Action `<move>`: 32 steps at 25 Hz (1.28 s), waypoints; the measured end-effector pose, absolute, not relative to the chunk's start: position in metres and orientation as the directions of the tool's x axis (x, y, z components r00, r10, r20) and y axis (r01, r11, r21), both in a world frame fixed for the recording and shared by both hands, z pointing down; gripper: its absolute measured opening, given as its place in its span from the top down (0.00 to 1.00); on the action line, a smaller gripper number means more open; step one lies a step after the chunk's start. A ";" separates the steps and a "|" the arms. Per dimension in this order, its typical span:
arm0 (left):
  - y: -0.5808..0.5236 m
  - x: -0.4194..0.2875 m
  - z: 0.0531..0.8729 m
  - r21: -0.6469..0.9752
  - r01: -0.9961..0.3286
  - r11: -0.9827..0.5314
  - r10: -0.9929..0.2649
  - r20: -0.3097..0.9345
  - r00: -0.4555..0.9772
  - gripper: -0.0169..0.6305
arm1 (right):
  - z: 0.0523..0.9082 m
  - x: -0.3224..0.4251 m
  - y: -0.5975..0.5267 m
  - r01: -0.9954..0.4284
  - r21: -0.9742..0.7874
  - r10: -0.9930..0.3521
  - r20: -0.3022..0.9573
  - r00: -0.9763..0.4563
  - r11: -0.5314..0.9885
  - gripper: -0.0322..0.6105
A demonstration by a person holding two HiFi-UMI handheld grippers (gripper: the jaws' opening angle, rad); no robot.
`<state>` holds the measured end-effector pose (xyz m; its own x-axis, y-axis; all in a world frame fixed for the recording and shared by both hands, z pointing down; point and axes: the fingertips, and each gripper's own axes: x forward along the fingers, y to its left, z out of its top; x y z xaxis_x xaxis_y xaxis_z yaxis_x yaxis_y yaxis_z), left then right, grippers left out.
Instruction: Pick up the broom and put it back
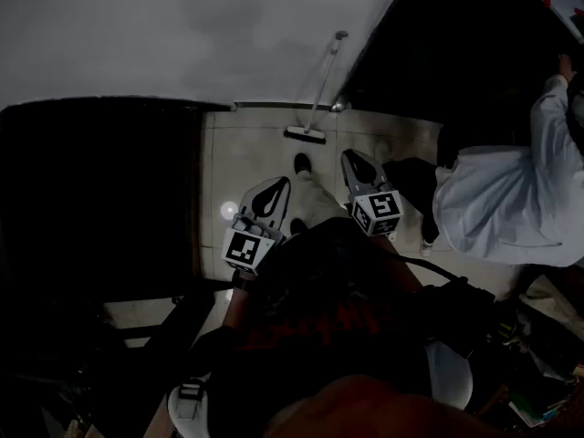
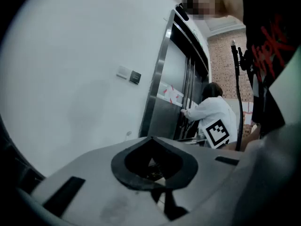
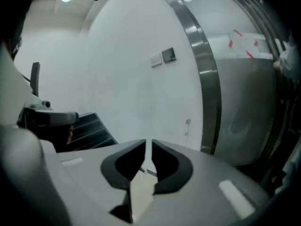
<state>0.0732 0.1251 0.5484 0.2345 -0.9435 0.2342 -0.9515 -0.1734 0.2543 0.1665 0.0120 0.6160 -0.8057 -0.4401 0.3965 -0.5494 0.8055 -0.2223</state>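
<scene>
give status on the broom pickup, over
Left gripper shut, empty; right gripper shut, empty. Broom leaning on wall ahead, head on floor, not yet picked up. Person in white off right, not between grippers and broom.

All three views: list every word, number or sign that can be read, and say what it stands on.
No text reads clearly.
Red print on the dark shirt: too distorted to read.
Wall plates: too small.
Red marks on the door film: blurred.
Marker cube: square pattern only, no words.
</scene>
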 end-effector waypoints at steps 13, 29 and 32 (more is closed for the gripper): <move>-0.023 -0.093 0.543 0.208 -0.978 -0.018 -0.950 0.301 0.081 0.97 | 0.841 0.031 -0.353 -0.743 0.002 -0.500 0.741 -0.448 0.669 0.66; -0.081 -0.186 0.519 0.187 -0.919 -0.347 -0.916 0.141 0.375 0.97 | 0.578 0.005 -0.205 -0.615 0.066 -0.561 0.492 -0.665 0.786 0.81; -0.095 -0.181 0.508 0.194 -0.911 -0.363 -0.914 0.114 0.389 0.97 | 0.510 -0.001 -0.197 -0.575 0.088 -0.554 0.419 -0.720 0.814 0.81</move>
